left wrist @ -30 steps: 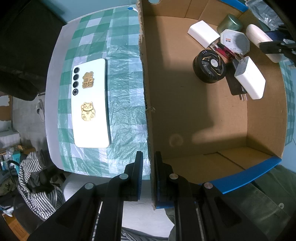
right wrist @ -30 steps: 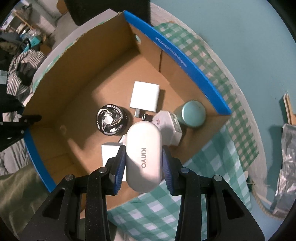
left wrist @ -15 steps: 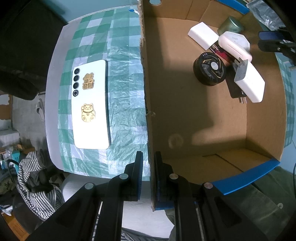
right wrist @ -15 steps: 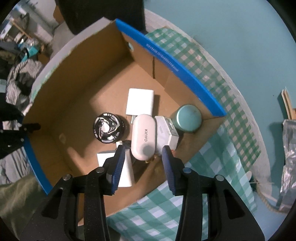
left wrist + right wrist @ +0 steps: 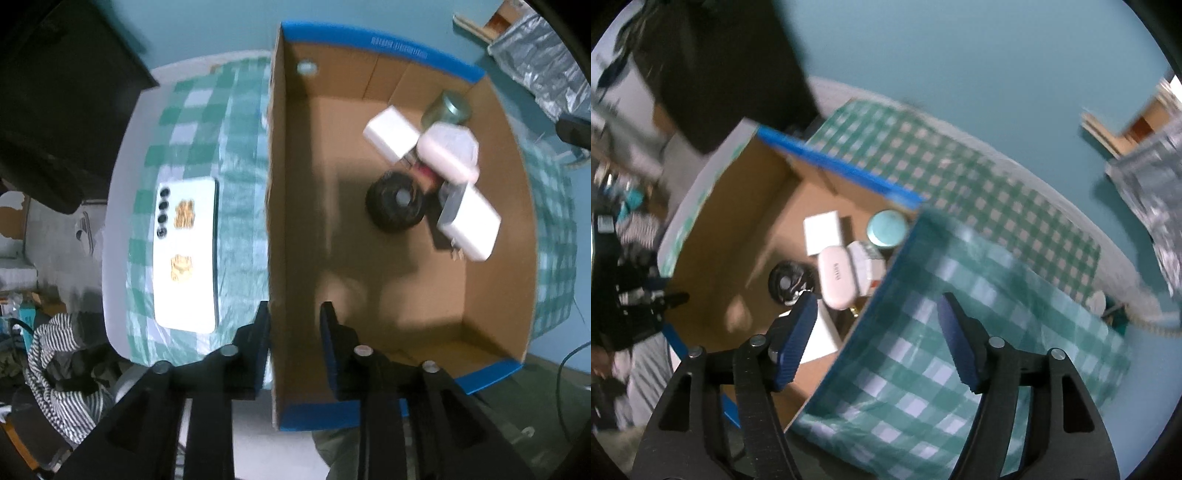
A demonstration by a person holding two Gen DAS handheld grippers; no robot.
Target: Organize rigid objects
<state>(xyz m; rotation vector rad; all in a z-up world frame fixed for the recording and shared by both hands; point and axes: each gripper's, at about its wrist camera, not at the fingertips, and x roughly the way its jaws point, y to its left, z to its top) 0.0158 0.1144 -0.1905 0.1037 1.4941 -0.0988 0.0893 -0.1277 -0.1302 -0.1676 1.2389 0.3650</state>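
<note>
An open cardboard box point(image 5: 369, 295) with blue edges holds a white rounded case point(image 5: 445, 157), a black round object point(image 5: 395, 203), two white adapters point(image 5: 391, 134) and a green tin point(image 5: 445, 109). A white phone point(image 5: 186, 251) with gold stickers lies on the checked cloth left of the box. My left gripper point(image 5: 293, 325) is open, its fingers straddling the box's left wall. My right gripper point(image 5: 879, 314) is open and empty, raised above the box's right wall; the white case point(image 5: 836, 277) lies in the box point(image 5: 738, 229) below it.
A green checked cloth point(image 5: 942, 332) covers the table. Striped fabric point(image 5: 59, 369) lies below the table's left edge. A dark bulky object point(image 5: 55, 92) stands at the far left. A silvery bag point(image 5: 543, 85) sits beyond the box's far right corner.
My right gripper let go of the white case into the box, opened wide and pulled up and away to the right. My left gripper opened off the box wall and lifted.
</note>
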